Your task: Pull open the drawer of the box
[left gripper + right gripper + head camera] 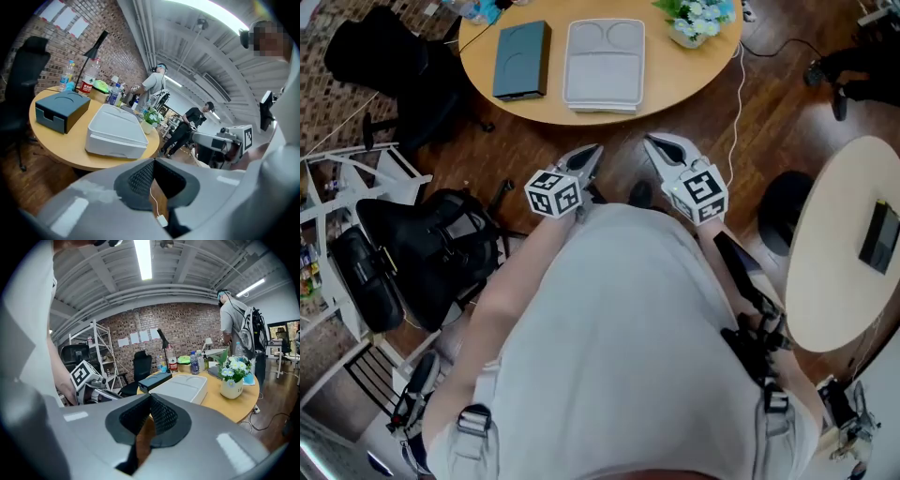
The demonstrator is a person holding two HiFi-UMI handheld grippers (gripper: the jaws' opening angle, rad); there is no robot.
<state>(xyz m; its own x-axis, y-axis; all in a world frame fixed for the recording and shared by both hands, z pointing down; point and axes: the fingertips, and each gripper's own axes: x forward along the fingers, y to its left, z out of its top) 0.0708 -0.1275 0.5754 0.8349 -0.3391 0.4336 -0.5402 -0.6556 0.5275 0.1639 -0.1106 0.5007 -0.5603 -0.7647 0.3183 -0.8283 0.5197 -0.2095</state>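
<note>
A dark blue-grey box (521, 58) lies on the round wooden table (675, 84); its near end shows a drawer front with a notch (47, 115). Beside it lies a flat white lidded box (603, 64) (117, 131). Both grippers hang in front of the person's chest, short of the table's edge and apart from the boxes. My left gripper (595, 150) (152, 161) is shut, with its tips together and nothing between them. My right gripper (649, 141) (150, 397) is shut and empty too. The dark box (157, 379) also shows in the right gripper view.
A flower pot (694, 21) and bottles (89, 79) stand on the table. A black office chair (384, 66), a black bag (431, 253) and a white rack (337, 187) are at the left. A second round table (844, 253) is at the right. People (157, 89) stand beyond.
</note>
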